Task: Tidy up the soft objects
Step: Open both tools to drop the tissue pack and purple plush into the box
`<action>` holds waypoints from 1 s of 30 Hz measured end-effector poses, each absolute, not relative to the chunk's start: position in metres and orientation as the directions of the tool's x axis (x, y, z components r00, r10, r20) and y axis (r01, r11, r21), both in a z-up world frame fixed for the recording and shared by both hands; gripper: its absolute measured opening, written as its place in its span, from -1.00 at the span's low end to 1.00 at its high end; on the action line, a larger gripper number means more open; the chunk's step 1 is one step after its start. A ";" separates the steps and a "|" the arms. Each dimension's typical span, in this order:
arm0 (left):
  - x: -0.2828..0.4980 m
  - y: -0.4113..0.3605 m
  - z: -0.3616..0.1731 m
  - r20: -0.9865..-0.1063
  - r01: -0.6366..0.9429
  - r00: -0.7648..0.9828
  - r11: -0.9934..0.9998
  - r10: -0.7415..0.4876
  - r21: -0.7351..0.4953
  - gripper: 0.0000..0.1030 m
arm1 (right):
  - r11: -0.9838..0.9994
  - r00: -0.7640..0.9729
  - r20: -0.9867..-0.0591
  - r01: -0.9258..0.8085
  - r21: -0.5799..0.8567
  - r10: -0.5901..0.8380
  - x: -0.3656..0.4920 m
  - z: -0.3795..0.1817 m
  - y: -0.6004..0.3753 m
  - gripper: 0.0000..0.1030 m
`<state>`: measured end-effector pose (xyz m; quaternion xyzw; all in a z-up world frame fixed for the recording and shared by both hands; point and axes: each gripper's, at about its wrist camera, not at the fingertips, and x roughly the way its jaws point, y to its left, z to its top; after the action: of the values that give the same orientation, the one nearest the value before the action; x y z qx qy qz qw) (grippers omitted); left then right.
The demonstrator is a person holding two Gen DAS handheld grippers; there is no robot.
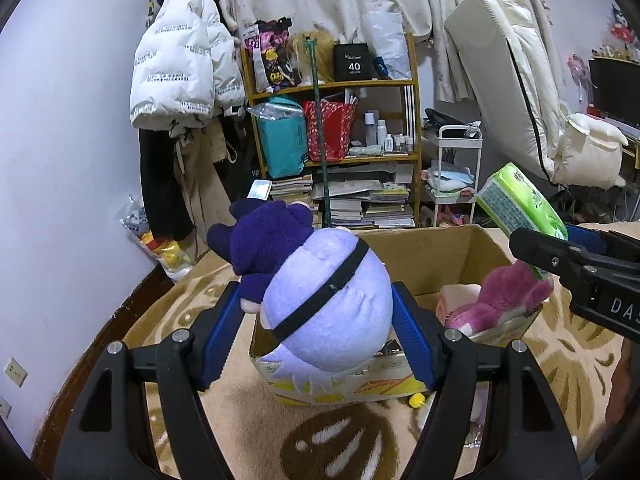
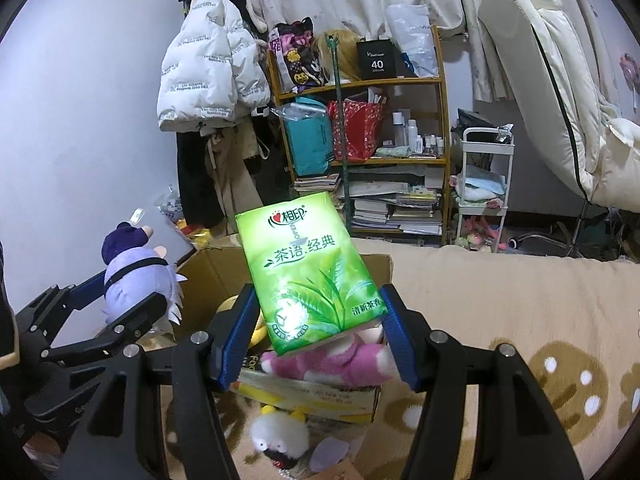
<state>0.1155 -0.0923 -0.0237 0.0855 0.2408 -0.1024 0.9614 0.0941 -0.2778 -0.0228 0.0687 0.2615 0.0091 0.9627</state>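
Note:
My left gripper (image 1: 320, 312) is shut on a lavender plush doll (image 1: 328, 304) with dark purple hair and a black strap, held above the near left corner of an open cardboard box (image 1: 460, 248). The doll also shows in the right wrist view (image 2: 138, 280). My right gripper (image 2: 316, 312) is shut on a green tissue pack (image 2: 308, 268), held over the box (image 2: 212, 272); the pack shows in the left wrist view (image 1: 520, 204). A pink plush (image 2: 340, 360) lies inside the box, also seen in the left wrist view (image 1: 504, 300).
A beige patterned blanket (image 1: 248, 420) lies under the box. A white and yellow plush (image 2: 280, 436) lies in front of the box. A wooden shelf (image 1: 336, 120) with books, a white cart (image 1: 456, 168), hanging coats (image 1: 180, 72) and a leaning mattress (image 1: 512, 72) stand behind.

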 end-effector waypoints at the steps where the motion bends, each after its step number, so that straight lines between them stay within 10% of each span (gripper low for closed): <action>1: 0.118 -0.092 -0.025 -0.487 0.238 0.859 0.965 -0.158 0.108 0.40 | 0.990 0.864 -0.500 0.023 0.141 0.051 0.096 -0.024 -0.279 0.25; 30: 0.123 -0.097 -0.042 -0.521 0.317 0.816 0.947 -0.250 0.042 0.63 | 0.978 0.854 -0.515 0.042 0.207 0.072 0.090 -0.022 -0.294 0.28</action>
<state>0.1230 -0.0975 -0.0416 0.0638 0.2642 -0.1492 0.9507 0.0898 -0.2944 -0.0221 0.1058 0.2700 0.0078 0.9570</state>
